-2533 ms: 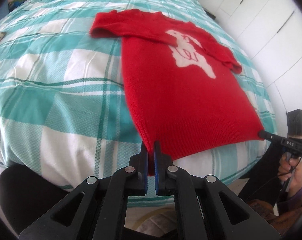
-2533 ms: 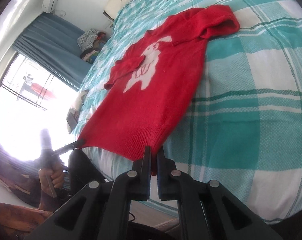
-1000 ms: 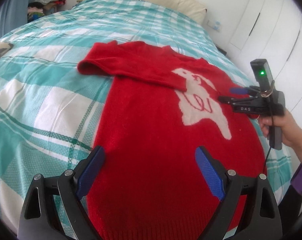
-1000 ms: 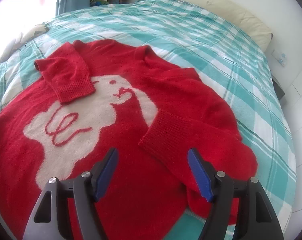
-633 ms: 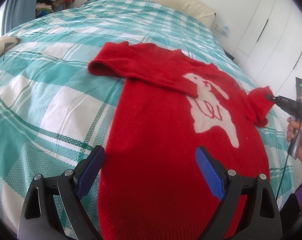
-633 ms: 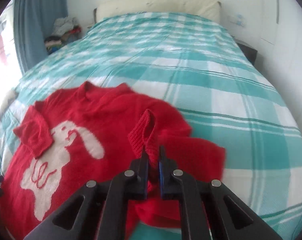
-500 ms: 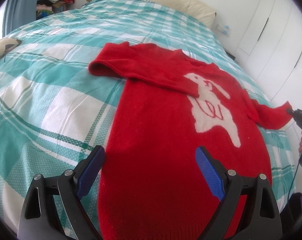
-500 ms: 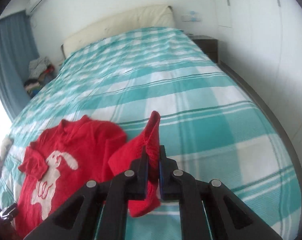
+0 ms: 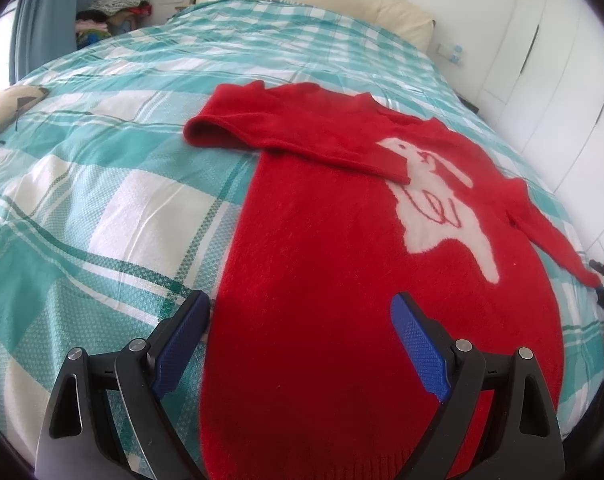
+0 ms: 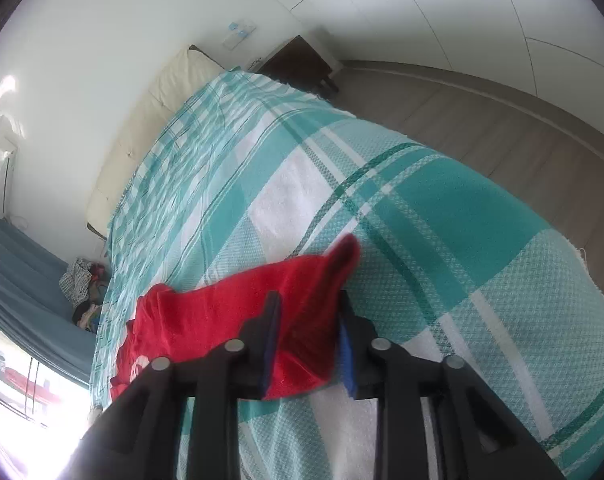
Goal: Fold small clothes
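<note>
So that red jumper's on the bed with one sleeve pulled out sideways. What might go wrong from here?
The sleeve lies between the right hand-held gripper, whose jaws have just been opening; it may catch as it withdraws. That sleeve reaches the bed's edge and might slide off. The other sleeve is crossed over the red jumper and may bunch.

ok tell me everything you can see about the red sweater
The red sweater looks like fuzzy knit, with a white rabbit-like figure outlined in red on the chest. It lies front up on the teal checked bedspread. One sleeve is folded across the chest, its cuff reaching the figure; the other stretches out sideways toward the bed edge. That sleeve's end sits between the right gripper, whose jaws have just been opening. The left gripper hangs open above the hem.
</note>
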`<action>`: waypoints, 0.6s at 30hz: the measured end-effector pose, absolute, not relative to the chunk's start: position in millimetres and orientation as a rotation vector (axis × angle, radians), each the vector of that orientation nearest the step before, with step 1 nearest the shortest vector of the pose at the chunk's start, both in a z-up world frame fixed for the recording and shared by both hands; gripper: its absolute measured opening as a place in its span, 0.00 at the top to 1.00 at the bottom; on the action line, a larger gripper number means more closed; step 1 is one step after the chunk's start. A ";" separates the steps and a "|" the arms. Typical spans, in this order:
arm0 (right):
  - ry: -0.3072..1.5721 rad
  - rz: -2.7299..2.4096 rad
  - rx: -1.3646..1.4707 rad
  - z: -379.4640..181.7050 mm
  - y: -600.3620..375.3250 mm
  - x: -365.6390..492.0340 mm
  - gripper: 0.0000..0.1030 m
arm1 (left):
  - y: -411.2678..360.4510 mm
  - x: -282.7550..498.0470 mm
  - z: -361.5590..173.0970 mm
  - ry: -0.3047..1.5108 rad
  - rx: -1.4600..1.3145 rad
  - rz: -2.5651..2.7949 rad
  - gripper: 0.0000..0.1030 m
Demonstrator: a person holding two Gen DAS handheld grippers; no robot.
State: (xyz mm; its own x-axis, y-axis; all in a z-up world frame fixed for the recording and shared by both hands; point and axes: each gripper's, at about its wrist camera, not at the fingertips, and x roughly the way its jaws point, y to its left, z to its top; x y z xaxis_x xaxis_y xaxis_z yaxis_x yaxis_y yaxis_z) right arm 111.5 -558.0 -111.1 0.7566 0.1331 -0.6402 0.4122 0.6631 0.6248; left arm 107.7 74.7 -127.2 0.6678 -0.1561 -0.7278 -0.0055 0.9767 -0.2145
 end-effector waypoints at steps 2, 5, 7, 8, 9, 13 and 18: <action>0.724 -0.159 0.890 -117.6 -561.5 113.5 0.64 | 73.5 109.4 -129.4 0.843 -0.200 -0.082 0.10; 0.736 -0.205 0.870 -118.6 -562.8 113.7 0.97 | 72.1 110.5 -131.6 0.851 -0.191 -0.077 0.10; 0.725 -0.304 0.807 -109.6 -561.9 106.7 0.96 | 72.1 110.2 -131.7 0.851 -0.190 -0.076 0.10; 0.722 -0.357 0.772 -105.3 -562.3 101.7 0.96 | 72.0 110.6 -132.1 0.852 -0.190 -0.075 0.10; 0.729 -0.423 0.733 -102.7 -563.0 96.1 0.96 | 71.9 111.0 -132.6 0.855 -0.190 -0.074 0.10; 0.785 -0.506 0.737 -111.3 -568.4 89.0 0.97 | 72.8 114.0 -135.8 0.872 -0.193 -0.068 0.10; 0.828 -0.523 0.655 -111.7 -563.0 95.4 0.97 | 71.8 113.1 -136.1 0.874 -0.178 -0.066 0.10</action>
State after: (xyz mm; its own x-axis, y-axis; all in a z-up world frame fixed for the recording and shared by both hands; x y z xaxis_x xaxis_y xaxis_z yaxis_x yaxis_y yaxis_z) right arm 95.4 -563.0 -111.7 0.5734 -0.1690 -0.8017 0.6517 0.6871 0.3212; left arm 113.1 71.8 -136.1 0.6412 -0.1298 -0.7563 -0.0153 0.9832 -0.1817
